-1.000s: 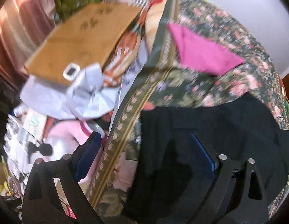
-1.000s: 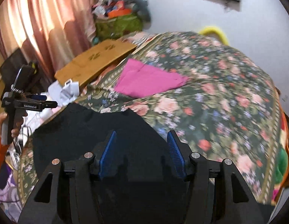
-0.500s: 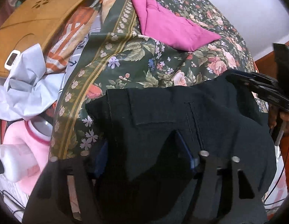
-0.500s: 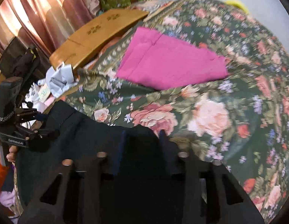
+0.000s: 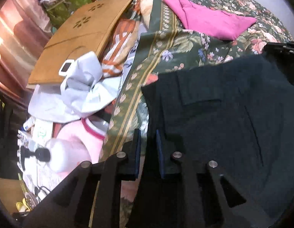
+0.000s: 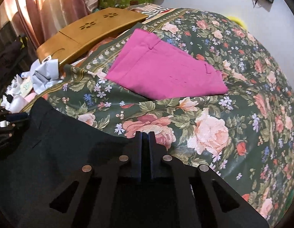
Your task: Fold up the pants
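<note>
Black pants (image 5: 213,117) lie on the flowered bed cover (image 6: 213,114), waistband end toward me; they also show in the right wrist view (image 6: 57,152). My left gripper (image 5: 147,148) is shut on the pants' left edge, with cloth between its blue pads. My right gripper (image 6: 146,148) is shut on the pants' right edge, its jaws nearly together on the fabric. Each gripper appears at the rim of the other's view.
Folded magenta pants (image 6: 166,72) lie farther back on the bed. A wooden lap table (image 5: 80,38), crumpled pale cloth (image 5: 80,91) and a pink bottle (image 5: 74,146) sit off the bed's left side. Pink curtains (image 6: 42,9) hang at the left.
Both grippers went from open over the black pants to shut on their edges. The left gripper shifted to the pants' left edge, the right one to the right edge.
</note>
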Demonstrator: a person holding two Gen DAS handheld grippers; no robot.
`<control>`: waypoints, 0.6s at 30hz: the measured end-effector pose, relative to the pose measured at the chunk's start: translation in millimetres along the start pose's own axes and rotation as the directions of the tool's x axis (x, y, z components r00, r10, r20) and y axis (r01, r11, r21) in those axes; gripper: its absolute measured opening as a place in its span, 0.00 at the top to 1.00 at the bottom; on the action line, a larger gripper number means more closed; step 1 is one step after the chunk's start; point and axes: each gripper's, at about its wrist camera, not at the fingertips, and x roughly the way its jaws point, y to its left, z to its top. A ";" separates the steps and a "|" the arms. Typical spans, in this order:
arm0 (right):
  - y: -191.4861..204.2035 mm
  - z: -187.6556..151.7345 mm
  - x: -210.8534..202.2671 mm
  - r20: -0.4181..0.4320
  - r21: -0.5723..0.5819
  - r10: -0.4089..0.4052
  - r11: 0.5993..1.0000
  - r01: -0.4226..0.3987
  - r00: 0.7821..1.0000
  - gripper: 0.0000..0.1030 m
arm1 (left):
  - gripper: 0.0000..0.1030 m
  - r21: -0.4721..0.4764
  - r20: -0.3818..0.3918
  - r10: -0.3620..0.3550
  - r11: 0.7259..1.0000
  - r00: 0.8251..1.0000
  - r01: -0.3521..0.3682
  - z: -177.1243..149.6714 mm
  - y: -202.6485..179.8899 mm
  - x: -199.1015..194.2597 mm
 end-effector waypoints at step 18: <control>6.7 -104.2 -141.8 0.113 0.045 0.061 0.997 -0.066 0.992 0.63 | 0.23 -0.250 0.075 -0.284 0.923 0.956 0.294 -39.7 7.5 -101.2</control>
